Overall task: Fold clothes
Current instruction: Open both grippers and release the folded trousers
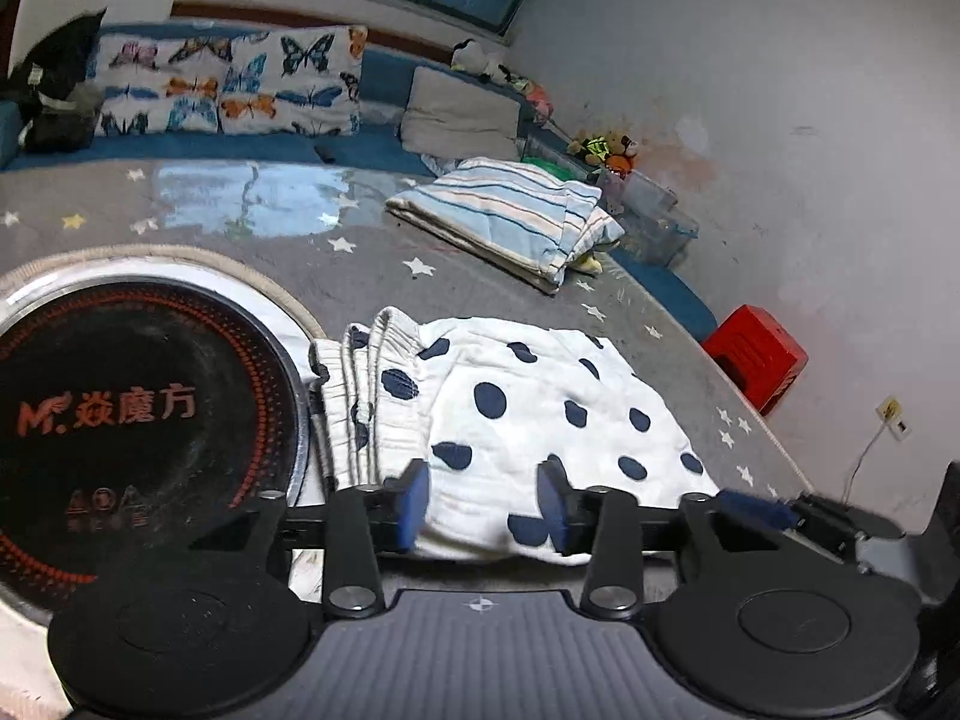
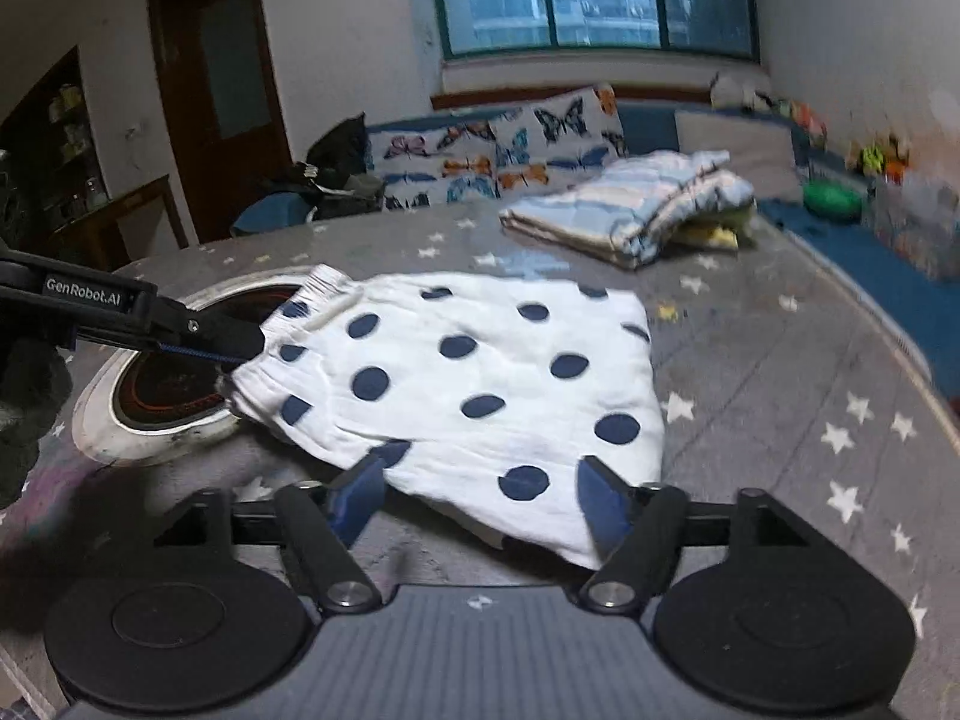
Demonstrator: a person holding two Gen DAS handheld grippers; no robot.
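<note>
left tool [image 1: 483, 501]: spread | right tool [image 2: 483, 495]: spread | risk: folded spotted shorts [image 2: 468, 384] may flop open onto round cooker [image 1: 138, 414]

The left gripper [image 1: 483, 507] hangs over the near edge of a folded white garment with dark blue dots [image 1: 516, 414], its blue pads [image 1: 414, 501] standing apart on either side of the cloth and not pressing it; the garment's gathered waistband [image 1: 366, 384] lies beside a round black cooktop [image 1: 138, 420] with orange lettering. Both rest on a grey star-printed table cover [image 1: 372, 264]; farther back lies a folded striped cloth [image 1: 510, 216], and beyond it butterfly cushions [image 1: 234, 84]; a red stool [image 1: 756, 354] stands by the wall.
</note>
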